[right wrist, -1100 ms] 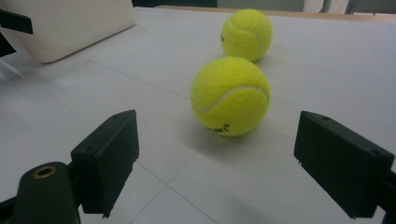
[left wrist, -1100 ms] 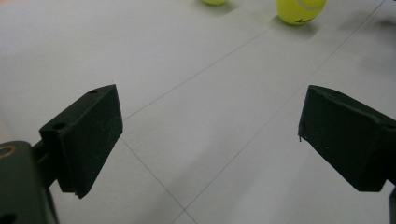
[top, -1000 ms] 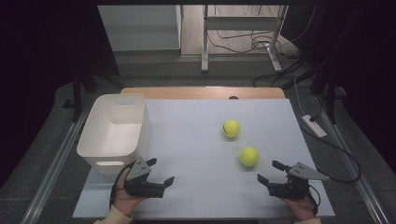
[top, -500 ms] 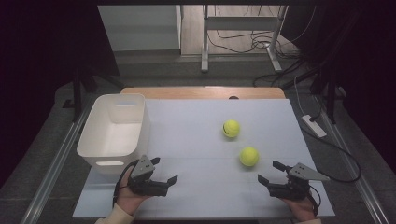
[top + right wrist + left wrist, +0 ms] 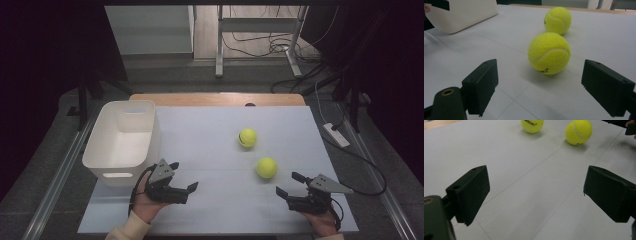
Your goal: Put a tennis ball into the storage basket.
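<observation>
Yellow tennis balls, two of them, sit on the white table (image 5: 210,130): near ball (image 5: 266,167) right of centre in the high view, far ball (image 5: 247,137) just up and left of it, the two close together but apart. My right gripper (image 5: 291,186) is at lower right of that frame, jaws spread wide, nothing between them, resting low by the table's front edge. In the right gripper view the near ball (image 5: 549,53) sits centre frame, lined up between the jaws but ahead of them, no contact; the far ball (image 5: 557,20) is behind it. My left gripper (image 5: 183,176) is at lower centre-left, jaws also wide apart and empty, just beside the front corner of the white bin (image 5: 122,142). In the left gripper view both balls are along the top edge, well ahead of the jaws. Bin occupies the left side of the table, open top up.
</observation>
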